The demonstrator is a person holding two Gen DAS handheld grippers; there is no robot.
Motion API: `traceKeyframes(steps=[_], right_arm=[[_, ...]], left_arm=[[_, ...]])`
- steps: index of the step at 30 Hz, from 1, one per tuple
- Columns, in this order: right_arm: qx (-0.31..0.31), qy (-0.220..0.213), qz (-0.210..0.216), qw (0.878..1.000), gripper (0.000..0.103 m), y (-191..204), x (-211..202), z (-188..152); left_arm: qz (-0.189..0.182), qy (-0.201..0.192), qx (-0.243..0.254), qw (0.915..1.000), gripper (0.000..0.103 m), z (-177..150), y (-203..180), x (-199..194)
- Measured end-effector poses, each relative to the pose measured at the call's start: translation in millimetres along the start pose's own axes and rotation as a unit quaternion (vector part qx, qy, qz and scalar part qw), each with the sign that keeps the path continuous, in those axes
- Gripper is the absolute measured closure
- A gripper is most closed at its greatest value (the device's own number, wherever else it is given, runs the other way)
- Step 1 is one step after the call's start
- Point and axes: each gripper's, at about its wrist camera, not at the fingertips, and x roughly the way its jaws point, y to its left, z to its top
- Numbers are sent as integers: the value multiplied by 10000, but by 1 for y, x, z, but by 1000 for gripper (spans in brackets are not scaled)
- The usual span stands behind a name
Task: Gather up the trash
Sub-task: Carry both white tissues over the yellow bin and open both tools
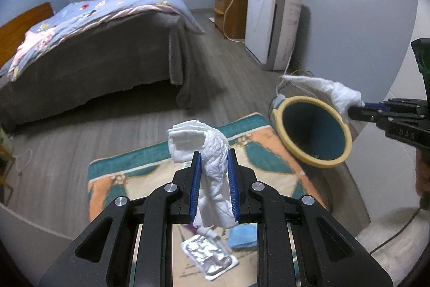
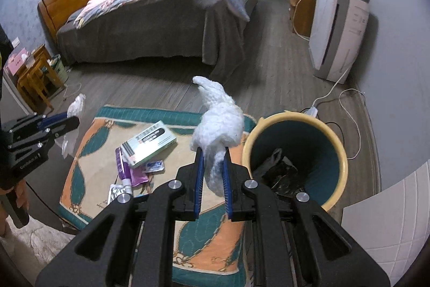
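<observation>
Black gripper arms fill the bottom of both views. Between the blue pads of the left gripper [image 1: 214, 152] is a crumpled white tissue [image 1: 212, 158], pinched and sticking up above the fingertips. Its twin, the right gripper [image 2: 212, 151], is closed on a fluffy white wad of tissue [image 2: 219, 123] in the same way.

Below them lies a patterned rug [image 2: 107, 131] in teal, orange and cream, spread on a grey wood-plank floor [image 2: 166, 93]. Scattered on the rug are a white and green carton [image 2: 149, 143], a purple wrapper [image 2: 134, 174], a small blue sachet [image 2: 155, 166], a silver foil blister pack [image 1: 209, 254] and a folded blue cloth [image 1: 242, 237].

Just right of the rug stands a bin [image 2: 333, 141], teal inside with a pale yellow rim, already holding dark crumpled rubbish. White cables [image 2: 346, 101] trail across the floor beside it.

Farther back is a bed [image 2: 166, 18] with a grey cover, a blue patterned quilt and a wooden headboard. Against the right wall stand a white floor appliance [image 2: 338, 31] with a router on top and a wooden cabinet [image 2: 301, 10] carrying a dark screen. A small wooden bedside table [image 2: 37, 71] sits at the left.
</observation>
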Motion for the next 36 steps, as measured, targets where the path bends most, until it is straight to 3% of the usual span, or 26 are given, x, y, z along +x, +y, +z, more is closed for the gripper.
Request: traceKeyframes(steps=[21,36], right_arm=[[875,-57,-453,9951,91,-108,1,-18],[1374,218,-780,9872,91,-173,28,-32]], left_arm=[[-709,177,767,9944,83,30,-87,55],[-1194,550,1422,9811,83,44,-149,118]])
